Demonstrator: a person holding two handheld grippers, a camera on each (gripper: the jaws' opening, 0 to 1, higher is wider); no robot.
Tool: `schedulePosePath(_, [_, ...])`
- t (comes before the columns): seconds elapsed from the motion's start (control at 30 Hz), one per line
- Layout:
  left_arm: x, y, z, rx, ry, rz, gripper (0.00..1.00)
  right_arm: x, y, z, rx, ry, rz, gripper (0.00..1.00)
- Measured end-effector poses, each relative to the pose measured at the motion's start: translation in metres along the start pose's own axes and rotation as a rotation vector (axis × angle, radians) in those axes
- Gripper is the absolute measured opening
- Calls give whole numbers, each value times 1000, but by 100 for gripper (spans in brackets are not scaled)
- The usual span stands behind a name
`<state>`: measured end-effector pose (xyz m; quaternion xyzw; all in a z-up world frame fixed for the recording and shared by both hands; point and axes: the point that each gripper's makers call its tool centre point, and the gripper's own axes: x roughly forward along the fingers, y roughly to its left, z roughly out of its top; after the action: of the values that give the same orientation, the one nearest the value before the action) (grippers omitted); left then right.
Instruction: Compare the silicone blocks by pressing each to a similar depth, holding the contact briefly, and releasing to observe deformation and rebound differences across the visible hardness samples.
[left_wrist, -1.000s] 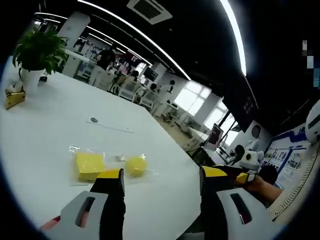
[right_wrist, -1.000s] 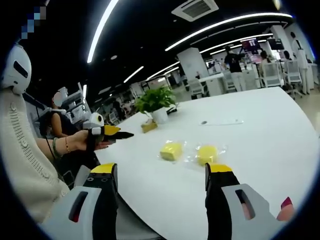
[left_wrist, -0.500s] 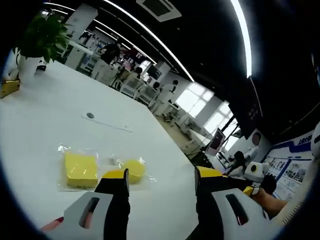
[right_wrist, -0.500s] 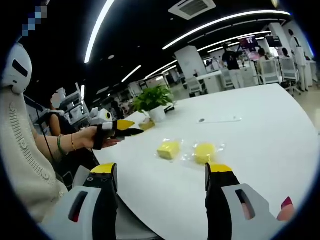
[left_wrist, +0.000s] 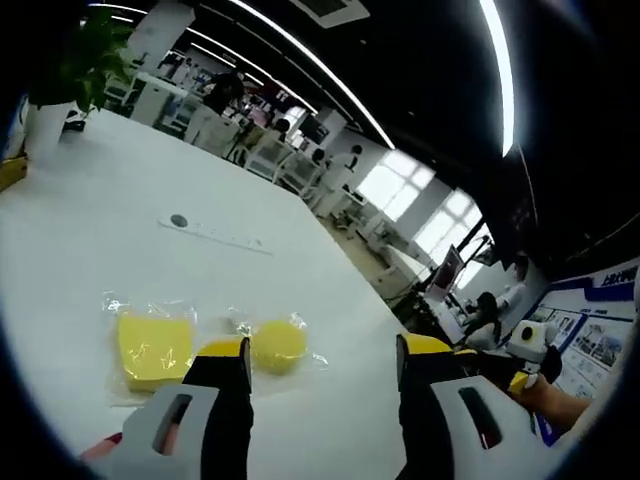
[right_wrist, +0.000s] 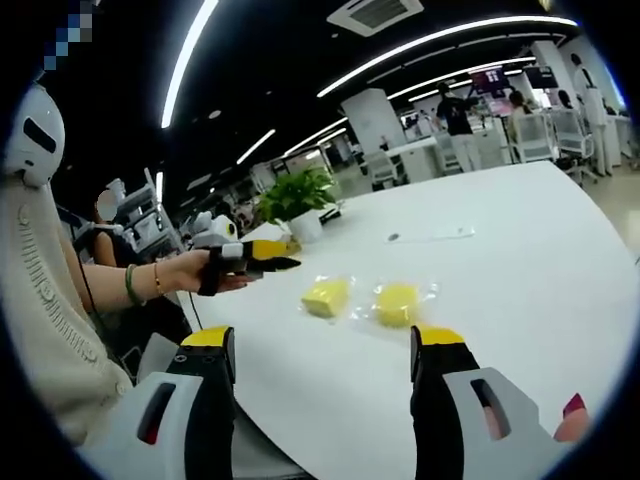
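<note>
Two yellow silicone blocks lie in clear plastic bags on the white table (left_wrist: 100, 250). The square block (left_wrist: 150, 347) is on the left and the round block (left_wrist: 278, 345) beside it. My left gripper (left_wrist: 325, 350) hovers open just short of them, with its left jaw tip overlapping the round block's bag. In the right gripper view the square block (right_wrist: 325, 297) and round block (right_wrist: 397, 303) sit beyond my open right gripper (right_wrist: 325, 338). A hand holds the left gripper (right_wrist: 262, 257) to the left of the blocks, above the table edge.
A potted plant (right_wrist: 297, 195) stands at the table's far side, also seen as the plant (left_wrist: 70, 70). A round cable grommet (left_wrist: 178, 220) sits mid-table. A hand with the right gripper (left_wrist: 520, 378) is at the right. Chairs and people fill the background office.
The left gripper has moved forward toward the blocks, which now look larger in its view. In the right gripper view it has come further right. The right gripper has hardly moved.
</note>
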<state>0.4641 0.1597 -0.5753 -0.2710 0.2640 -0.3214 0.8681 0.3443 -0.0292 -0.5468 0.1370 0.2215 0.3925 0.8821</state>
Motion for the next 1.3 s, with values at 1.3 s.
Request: schedulePosePath(1.3, [137, 94, -50, -294, 110, 209, 53, -2, -53, -15, 78, 46, -70, 62])
